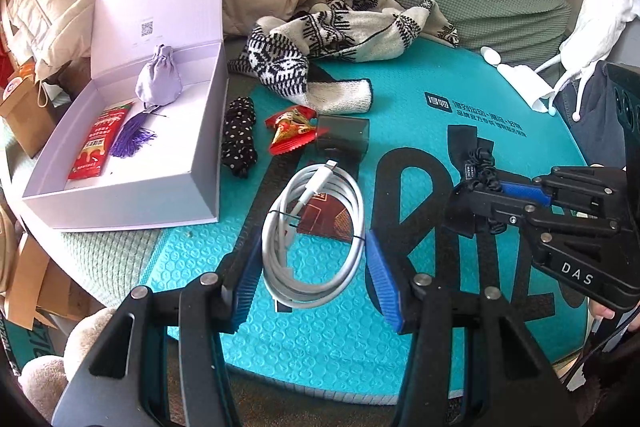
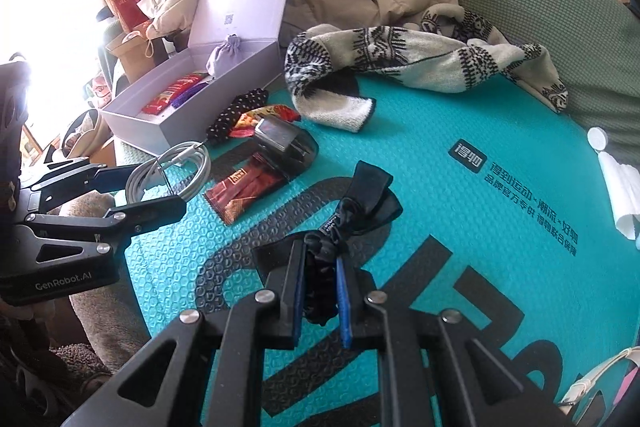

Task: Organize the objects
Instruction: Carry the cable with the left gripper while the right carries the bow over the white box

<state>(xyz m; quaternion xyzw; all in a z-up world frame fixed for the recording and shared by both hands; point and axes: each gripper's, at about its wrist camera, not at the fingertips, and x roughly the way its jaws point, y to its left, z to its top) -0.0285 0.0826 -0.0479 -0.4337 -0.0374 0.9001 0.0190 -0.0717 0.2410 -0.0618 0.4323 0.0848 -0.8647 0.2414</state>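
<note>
Open box (image 1: 120, 195) stands at the mat's (image 1: 520, 155) left edge; inside it, pouch (image 1: 159, 77) at rear, sachet (image 1: 98, 143) and tassel (image 1: 132, 139) in front. On the mat right of the box: spotted cloth (image 1: 239, 137), then candy (image 1: 290, 131), then charger (image 1: 343, 137). Coiled cable (image 1: 314, 239) lies before them. Scarf (image 1: 340, 39) lies behind.

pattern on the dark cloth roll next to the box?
Black with small white dots; clearest in the left wrist view.

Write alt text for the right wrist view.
The right tool is shut on a black scrunchie with a ribbon bow above a teal bubble mailer. At left, the left tool holds a coiled white cable; an open lilac box sits beyond.
</note>
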